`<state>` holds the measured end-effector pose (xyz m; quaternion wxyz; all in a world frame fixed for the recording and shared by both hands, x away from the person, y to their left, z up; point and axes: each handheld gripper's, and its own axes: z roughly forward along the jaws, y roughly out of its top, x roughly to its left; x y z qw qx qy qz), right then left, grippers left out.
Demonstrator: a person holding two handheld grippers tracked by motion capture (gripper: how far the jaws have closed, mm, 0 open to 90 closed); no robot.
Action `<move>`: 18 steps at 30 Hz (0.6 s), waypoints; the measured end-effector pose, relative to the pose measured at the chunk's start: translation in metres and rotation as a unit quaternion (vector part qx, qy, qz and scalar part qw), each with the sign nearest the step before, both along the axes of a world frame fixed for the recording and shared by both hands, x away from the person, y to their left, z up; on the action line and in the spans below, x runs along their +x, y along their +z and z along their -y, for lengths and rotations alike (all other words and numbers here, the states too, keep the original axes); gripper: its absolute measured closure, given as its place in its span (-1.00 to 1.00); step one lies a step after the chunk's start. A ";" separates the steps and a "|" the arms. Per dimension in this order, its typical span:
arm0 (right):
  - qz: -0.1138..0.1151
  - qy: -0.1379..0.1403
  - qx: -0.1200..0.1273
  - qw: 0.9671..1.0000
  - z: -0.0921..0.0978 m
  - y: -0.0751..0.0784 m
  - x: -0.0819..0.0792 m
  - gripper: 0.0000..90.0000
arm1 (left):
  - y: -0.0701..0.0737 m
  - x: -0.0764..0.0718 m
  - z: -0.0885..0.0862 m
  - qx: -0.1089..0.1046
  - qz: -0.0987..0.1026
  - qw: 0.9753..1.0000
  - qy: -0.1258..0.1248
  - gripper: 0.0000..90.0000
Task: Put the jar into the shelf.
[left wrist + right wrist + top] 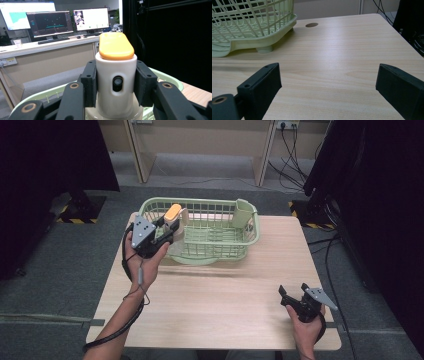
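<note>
A white bottle with an orange cap (116,75) stands upright between the jaws of my left gripper (116,86), which is shut on its body. In the high view that bottle (174,216) is at the left end of the pale green basket (250,240), with the left gripper (165,231) at the basket's left rim. My right gripper (294,293) rests open near the table's front right, and its jaws (328,85) hold nothing over bare wood.
The green basket's corner (262,32) lies ahead and left of the right gripper. A small green cup compartment (243,213) sits at the basket's right end. Desks with monitors (50,22) stand behind. The wooden table (225,290) has free room in front.
</note>
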<state>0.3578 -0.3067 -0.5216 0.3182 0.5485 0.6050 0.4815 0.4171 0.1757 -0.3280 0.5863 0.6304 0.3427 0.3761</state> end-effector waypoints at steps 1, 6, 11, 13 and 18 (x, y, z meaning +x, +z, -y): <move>0.000 0.000 0.000 1.000 0.000 0.000 0.000 -0.86 | 0.001 0.001 0.000 -0.001 0.001 1.000 0.001 0.31; 0.000 0.000 0.000 1.000 0.000 0.000 0.000 -0.86 | 0.006 0.006 -0.003 -0.003 0.004 1.000 0.008 0.31; 0.000 0.000 0.001 1.000 0.000 0.000 0.000 -0.86 | 0.012 0.011 -0.006 -0.004 0.007 1.000 0.015 0.31; 0.000 0.000 0.000 1.000 0.000 0.000 0.000 -0.86 | 0.014 0.013 -0.007 -0.003 0.009 1.000 0.018 0.31; 0.000 -0.001 0.001 1.000 0.000 0.000 0.000 -0.85 | 0.020 0.020 -0.008 -0.001 0.011 1.000 0.023 0.31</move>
